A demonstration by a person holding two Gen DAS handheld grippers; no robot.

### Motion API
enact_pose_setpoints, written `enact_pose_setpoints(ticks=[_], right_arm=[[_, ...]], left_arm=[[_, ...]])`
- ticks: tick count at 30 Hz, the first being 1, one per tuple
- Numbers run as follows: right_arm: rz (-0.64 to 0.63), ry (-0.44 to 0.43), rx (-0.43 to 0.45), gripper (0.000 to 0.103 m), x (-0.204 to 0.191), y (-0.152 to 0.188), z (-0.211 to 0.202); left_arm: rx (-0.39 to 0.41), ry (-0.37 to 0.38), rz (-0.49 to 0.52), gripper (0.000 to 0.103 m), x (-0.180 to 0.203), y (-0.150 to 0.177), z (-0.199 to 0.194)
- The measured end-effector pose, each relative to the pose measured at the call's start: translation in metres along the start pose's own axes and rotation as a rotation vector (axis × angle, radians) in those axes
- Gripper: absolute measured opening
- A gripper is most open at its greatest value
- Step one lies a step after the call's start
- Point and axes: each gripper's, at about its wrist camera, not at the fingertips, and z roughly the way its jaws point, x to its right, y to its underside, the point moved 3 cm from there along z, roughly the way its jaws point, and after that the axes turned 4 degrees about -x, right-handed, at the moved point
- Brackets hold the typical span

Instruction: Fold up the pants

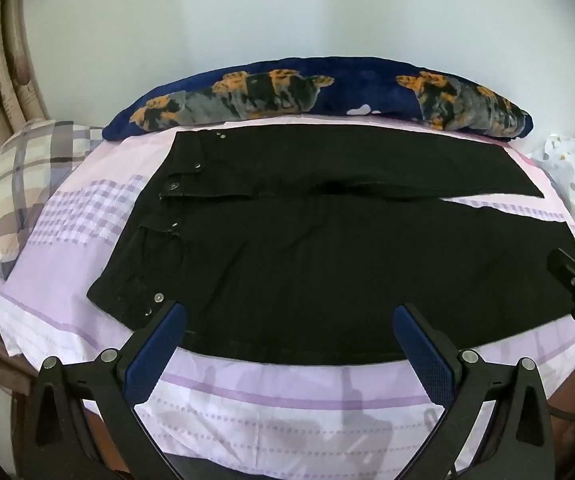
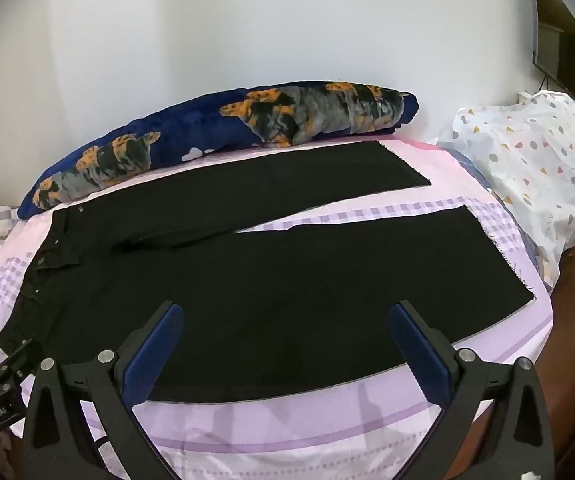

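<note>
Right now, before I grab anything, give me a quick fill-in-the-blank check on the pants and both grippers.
1. The black denim pants lie ____ on the lilac checked bedsheet, not yet folded.
2. The left gripper is ____, holding nothing.
3. The waistband sits nearer the ____ gripper; the right gripper is nearer the hems.
4. The navy plush blanket lies between the pants and the ____.

Missing words: flat; open; left; wall
</note>
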Motion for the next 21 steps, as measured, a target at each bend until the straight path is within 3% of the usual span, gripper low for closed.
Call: enact_pose_setpoints(ticks=[21], right_arm=[[-0.006,-0.003,-0.005,0.103,-0.0029,-0.0008,-0.0023]], left_arm=[[-0.02,-0.006,0.005,0.103,-0.0029,0.0056,0.0041]])
